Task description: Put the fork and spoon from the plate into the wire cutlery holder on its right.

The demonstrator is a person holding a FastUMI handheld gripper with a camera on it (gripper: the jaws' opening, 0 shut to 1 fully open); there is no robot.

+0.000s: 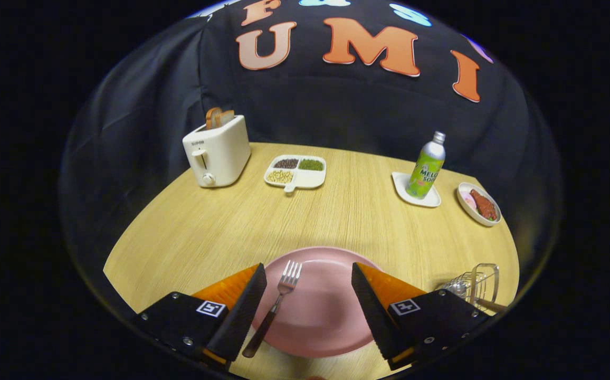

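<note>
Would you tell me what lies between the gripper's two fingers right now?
In the gripper view, the open gripper frames the pink plate, with the fork near its left finger.

Even overhead light; my open gripper is sharp. Soft glare on the round pink plate between the fingers. Beyond, the pale wooden table bows with fisheye distortion.

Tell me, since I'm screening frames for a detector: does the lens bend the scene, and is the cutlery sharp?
Gripper view: strong fisheye bending curves the table edge; the fork on the pink plate looks sharp between the open gripper fingers; the wire cutlery holder sits warped at the edge.
</note>
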